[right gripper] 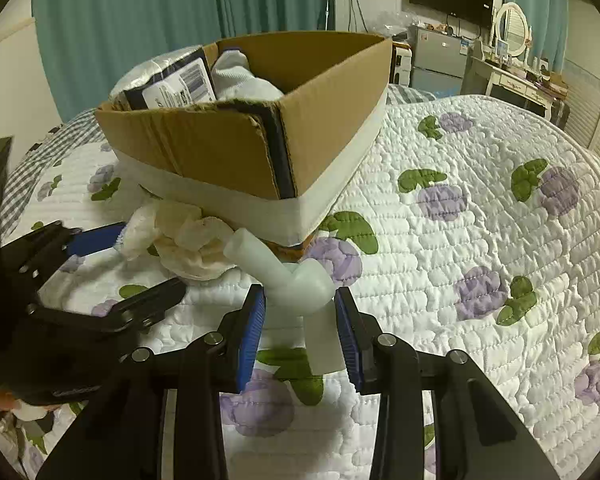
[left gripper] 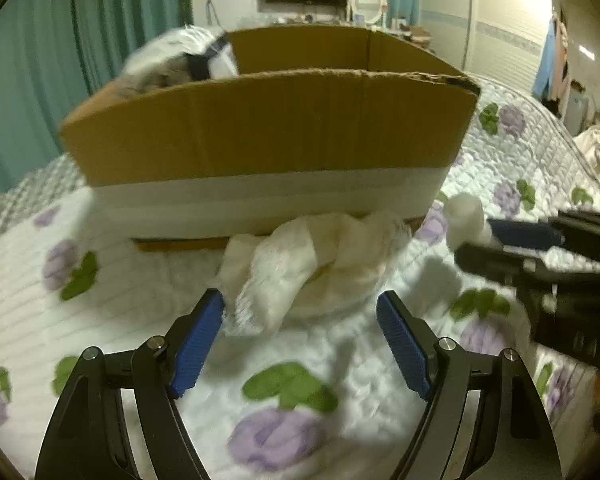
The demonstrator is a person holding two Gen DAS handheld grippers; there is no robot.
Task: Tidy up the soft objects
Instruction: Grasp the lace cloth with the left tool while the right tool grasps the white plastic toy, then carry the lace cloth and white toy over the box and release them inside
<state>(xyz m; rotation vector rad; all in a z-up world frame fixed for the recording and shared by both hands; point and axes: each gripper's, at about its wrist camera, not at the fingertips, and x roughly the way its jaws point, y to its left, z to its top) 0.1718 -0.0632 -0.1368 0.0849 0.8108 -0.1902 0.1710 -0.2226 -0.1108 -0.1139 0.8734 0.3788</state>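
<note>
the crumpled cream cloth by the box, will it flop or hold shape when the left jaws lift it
The crumpled cream cloth lies in loose folds, so it will probably droop. It looks thin, likely light. A trailing end may drag on the quilt or catch the cardboard box.

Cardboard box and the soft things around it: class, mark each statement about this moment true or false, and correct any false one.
1. The cardboard box is empty. False: bundles already lie inside.
2. The right gripper has a white foam piece between its pads. True.
3. The left gripper is clamped on the cream cloth. False: its jaws are spread; one pad touches the cloth's edge.
4. The cloth lies on the quilt against the box. True.
</note>
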